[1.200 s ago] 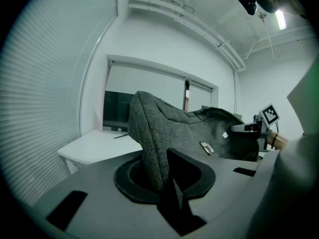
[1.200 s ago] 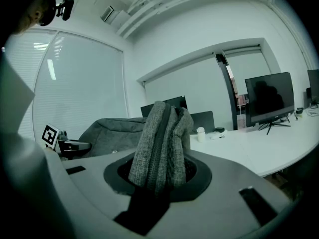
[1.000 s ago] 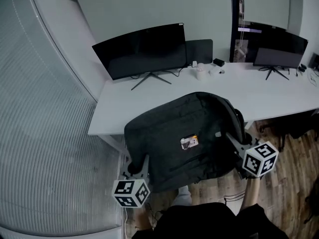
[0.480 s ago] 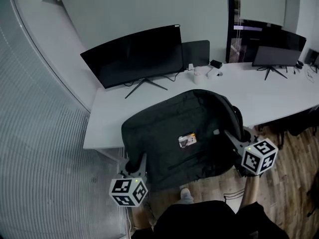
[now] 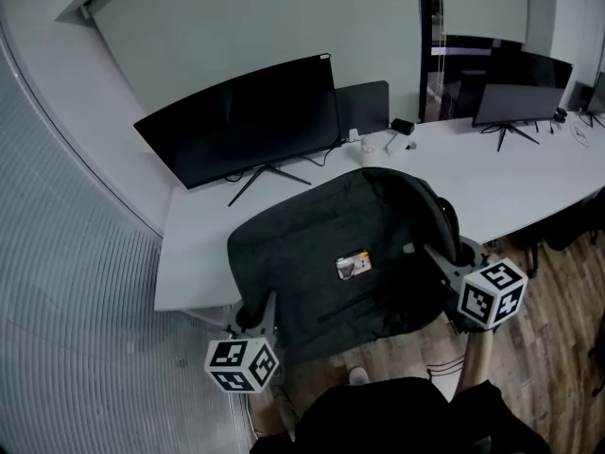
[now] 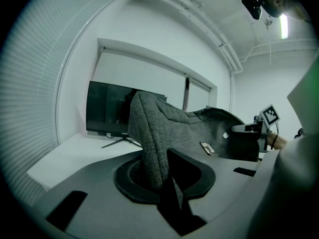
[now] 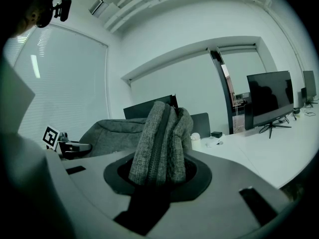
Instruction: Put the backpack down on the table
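A dark grey backpack with a small label on its front hangs in the air between my two grippers, its far part over the near edge of the white table. My left gripper is shut on a fold of fabric at the pack's lower left corner. My right gripper is shut on a bunched, zippered edge at the pack's right side. Each gripper view shows the cloth pinched between the jaws. The pack's underside is hidden.
A wide black monitor stands at the back of the table, with a dark panel and small items to its right. Another monitor stands further right. Window blinds curve along the left; wooden floor lies below right.
Both grippers have carried the backpack closer to the table. The table edge now lies further under the pack. Both grips are unchanged.
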Demonstrator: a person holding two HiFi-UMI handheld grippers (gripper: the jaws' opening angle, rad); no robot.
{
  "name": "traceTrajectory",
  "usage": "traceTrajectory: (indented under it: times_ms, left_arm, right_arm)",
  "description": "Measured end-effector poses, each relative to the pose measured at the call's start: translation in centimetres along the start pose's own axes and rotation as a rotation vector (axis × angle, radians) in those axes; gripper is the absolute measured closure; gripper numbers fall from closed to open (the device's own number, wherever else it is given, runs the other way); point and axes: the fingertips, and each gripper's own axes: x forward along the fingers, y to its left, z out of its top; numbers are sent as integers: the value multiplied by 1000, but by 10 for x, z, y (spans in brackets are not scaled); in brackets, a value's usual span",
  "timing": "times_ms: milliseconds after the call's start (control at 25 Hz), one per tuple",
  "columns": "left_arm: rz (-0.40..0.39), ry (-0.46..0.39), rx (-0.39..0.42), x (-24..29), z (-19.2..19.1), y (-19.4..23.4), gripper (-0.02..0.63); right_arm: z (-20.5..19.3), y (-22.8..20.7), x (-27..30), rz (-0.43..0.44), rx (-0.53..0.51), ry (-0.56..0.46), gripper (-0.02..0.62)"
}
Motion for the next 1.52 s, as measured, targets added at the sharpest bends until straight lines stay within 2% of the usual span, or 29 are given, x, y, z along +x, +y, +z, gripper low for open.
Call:
traceTrajectory:
  times_ms: [520, 920, 1520]
  left_arm:
    - [-52, 8, 32, 48, 16, 26, 534]
    - [-33, 33, 17, 88, 20, 45, 534]
    - [3, 114, -52, 168, 18, 81, 534]
  right_arm:
    - [5, -17, 37, -44, 32, -21, 482]
    - [9, -41, 84, -25, 46, 9, 482]
    - [12, -89, 178, 23, 72, 110, 482]
